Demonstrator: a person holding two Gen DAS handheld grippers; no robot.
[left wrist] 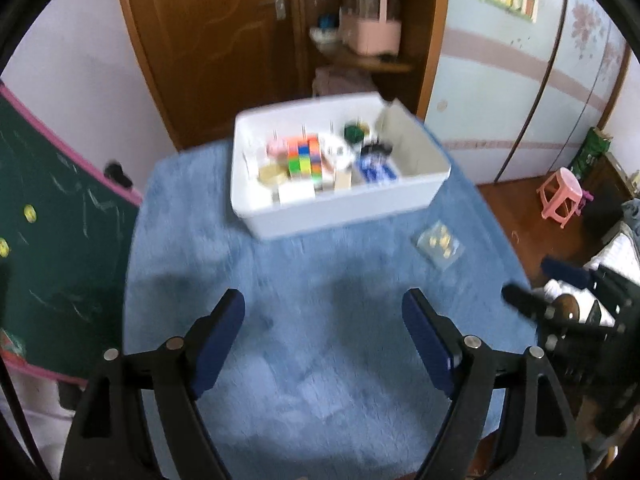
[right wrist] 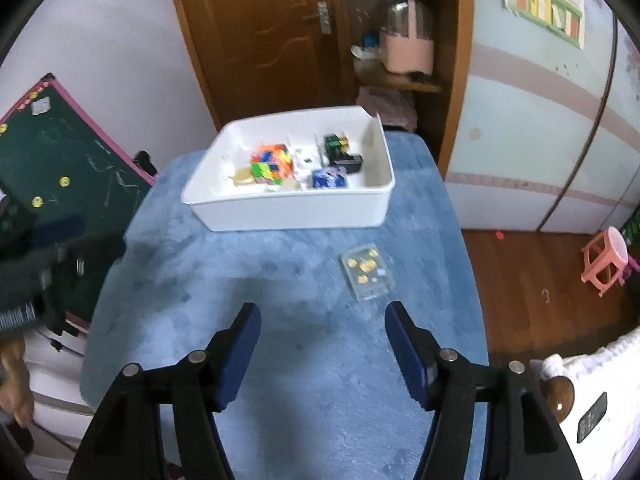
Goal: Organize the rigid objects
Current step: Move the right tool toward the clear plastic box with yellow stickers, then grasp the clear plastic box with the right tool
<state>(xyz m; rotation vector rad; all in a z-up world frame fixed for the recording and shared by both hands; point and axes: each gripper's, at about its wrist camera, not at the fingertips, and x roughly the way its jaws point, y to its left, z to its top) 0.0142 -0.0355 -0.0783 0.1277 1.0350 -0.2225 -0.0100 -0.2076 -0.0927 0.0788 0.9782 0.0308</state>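
Plush blue fleece-covered table top (right wrist: 280, 360), soft nap w/ darker brushed patches, rounded corners, filling most of both views. Behind it, brown wooden door (right wrist: 256, 20) w/ carved panel and metal handle plate, glossy finish; beside it, open wooden shelf unit w/ pink plastic caddy (right wrist: 408, 50). Pale blue wardrobe (right wrist: 540, 120) w/ pink stripes on the right. Dark green chalkboard w/ pink frame (right wrist: 72, 168) leaning at the left, scribbled w/ chalk.

Far end of table: white rectangular plastic bin (right wrist: 288, 210), smooth matte walls, rounded corners, open top. Inside, packed close together: multicolour twisty puzzle cube (right wrist: 270, 162) (orange, green, yellow, pink tiles), blue-and-white printed box (right wrist: 329, 179), dark green cube w/ black block just beside it (right wrist: 335, 145), round tan tape-like roll (right wrist: 243, 177), few white items too blurred to ID.

On the fleece, well apart from the bin and near the table's right edge: flat clear plastic case (right wrist: 367, 276), rectangular, hard and glossy, lying tilted, several small yellow pieces visible through the lid. Same case in left view (left wrist: 439, 243), blurred.

Small pink plastic stool (right wrist: 606, 266) on wood floor at right.

Left gripper (left wrist: 324, 308): black frame, blue pads, spread wide, gripping nothing, above bare fleece. Right gripper (right wrist: 324, 318): same build, also spread wide and empty, clear case just ahead of its right finger, not touching.
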